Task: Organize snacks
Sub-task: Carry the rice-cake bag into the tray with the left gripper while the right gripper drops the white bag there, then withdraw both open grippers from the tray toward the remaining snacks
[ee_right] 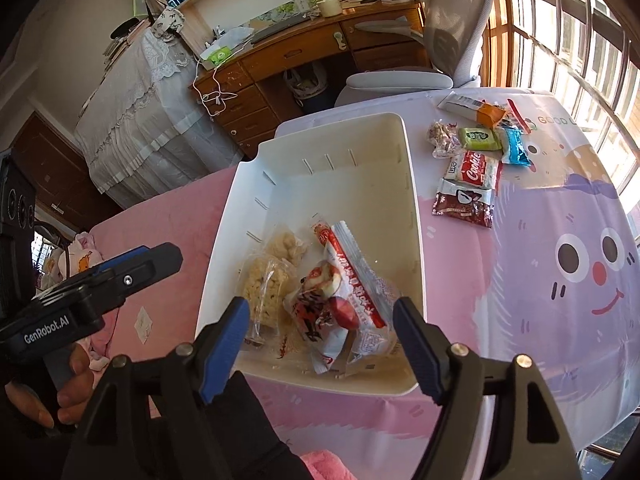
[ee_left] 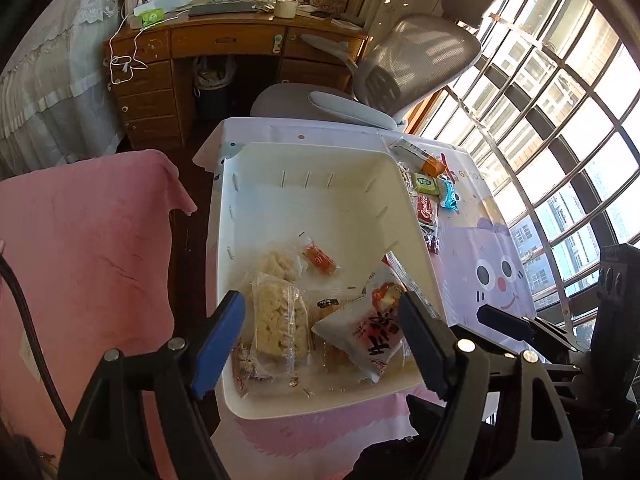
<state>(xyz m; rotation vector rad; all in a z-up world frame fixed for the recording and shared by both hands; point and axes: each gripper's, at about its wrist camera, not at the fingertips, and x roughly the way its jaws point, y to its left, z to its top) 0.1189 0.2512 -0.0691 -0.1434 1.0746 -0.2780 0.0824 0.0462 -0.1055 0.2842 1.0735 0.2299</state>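
1. Here the left gripper (ee_left: 320, 340) stands wide and holds nothing; its blue pads hang above the near end of the white bin (ee_left: 308, 160), apart from the packets under them.
2. The right gripper (ee_right: 320, 344) is likewise wide and empty, poised over the same near end of the bin (ee_right: 332, 140).
3. Just below and between its pads lie a white packet with red print (ee_right: 316, 316) and a long red-striped packet (ee_right: 352, 272); a clear rice cake packet (ee_right: 264, 284) sits toward its left pad.
4. Farther out, ahead and to the right of that gripper, the loose snacks (ee_right: 476, 168) wait on the tablecloth (ee_right: 560, 240), beside the bin and outside it.
5. These packets look light, soft and crinkly, so probably slippery; the rice cakes and biscuits likely crumble under a hard squeeze.
6. The safest hold is likely a gentle pinch on a flat sealed end seam, not across the filled middle.
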